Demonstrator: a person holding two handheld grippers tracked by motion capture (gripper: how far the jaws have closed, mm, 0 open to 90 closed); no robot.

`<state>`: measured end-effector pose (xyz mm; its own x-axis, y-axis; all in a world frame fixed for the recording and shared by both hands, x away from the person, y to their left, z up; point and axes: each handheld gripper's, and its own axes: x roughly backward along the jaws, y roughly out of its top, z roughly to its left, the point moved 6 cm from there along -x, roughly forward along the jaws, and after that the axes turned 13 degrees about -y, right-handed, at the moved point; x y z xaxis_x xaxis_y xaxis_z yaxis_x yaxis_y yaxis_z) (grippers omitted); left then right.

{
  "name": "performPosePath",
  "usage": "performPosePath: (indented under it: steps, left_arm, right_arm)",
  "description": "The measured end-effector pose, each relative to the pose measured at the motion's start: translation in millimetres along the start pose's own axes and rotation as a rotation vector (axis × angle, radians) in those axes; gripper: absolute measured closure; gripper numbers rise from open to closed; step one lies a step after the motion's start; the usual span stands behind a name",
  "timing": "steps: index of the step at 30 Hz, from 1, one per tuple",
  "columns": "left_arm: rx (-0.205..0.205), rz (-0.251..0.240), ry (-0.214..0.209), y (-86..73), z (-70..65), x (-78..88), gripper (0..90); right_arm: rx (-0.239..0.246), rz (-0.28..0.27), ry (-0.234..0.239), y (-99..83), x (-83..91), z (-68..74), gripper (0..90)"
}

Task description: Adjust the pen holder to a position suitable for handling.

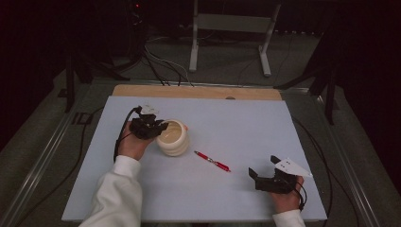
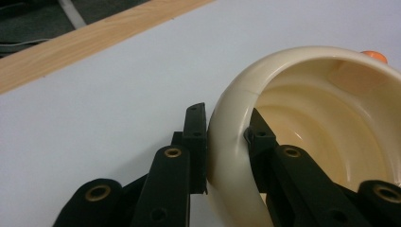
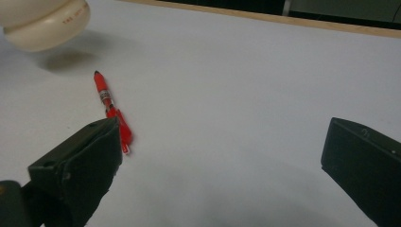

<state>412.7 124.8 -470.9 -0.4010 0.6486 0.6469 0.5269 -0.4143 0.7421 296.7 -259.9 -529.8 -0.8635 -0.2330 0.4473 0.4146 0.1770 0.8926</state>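
The cream bowl (image 1: pixel 173 137) — smooth, glossy, with a ribbed, rounded wall — sits left of centre on the pale table (image 1: pixel 236 118), tipped so its mouth faces up and toward the left gripper (image 1: pixel 158 127), which pinches its rim, one jaw inside, one outside. It seems lifted slightly. A red pen (image 1: pixel 212 161) lies diagonally nearby. The right gripper (image 1: pixel 262 169) rests spread wide — nothing between its jaws.
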Motion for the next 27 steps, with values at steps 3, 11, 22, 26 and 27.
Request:
performPosePath:
  steps: [3,11,22,26,27]
  left_arm:
    - [-0.010,0.020,-0.007,-5.6,-1.5,1.7,76.7]
    - [-0.012,0.077,-0.027,-21.6,0.0,7.7,76.7]
    - [-0.018,0.178,-0.044,-34.9,-0.2,0.4,76.5]
    - [-0.006,0.172,-0.034,-34.5,2.2,-4.8,76.0]
    - [-0.003,0.166,-0.033,-34.4,2.5,-5.8,75.8]
  right_arm:
    - [0.000,0.000,0.000,0.0,0.0,0.0,0.0]
    - [0.000,0.002,-0.001,-0.3,-0.3,0.1,0.0]
    - [0.005,0.005,-0.001,-0.8,-1.2,1.3,0.0]
    - [0.002,0.006,-0.001,-0.9,-1.1,1.0,0.0]
    - [0.002,0.006,-0.001,-1.0,-1.1,0.9,0.0]
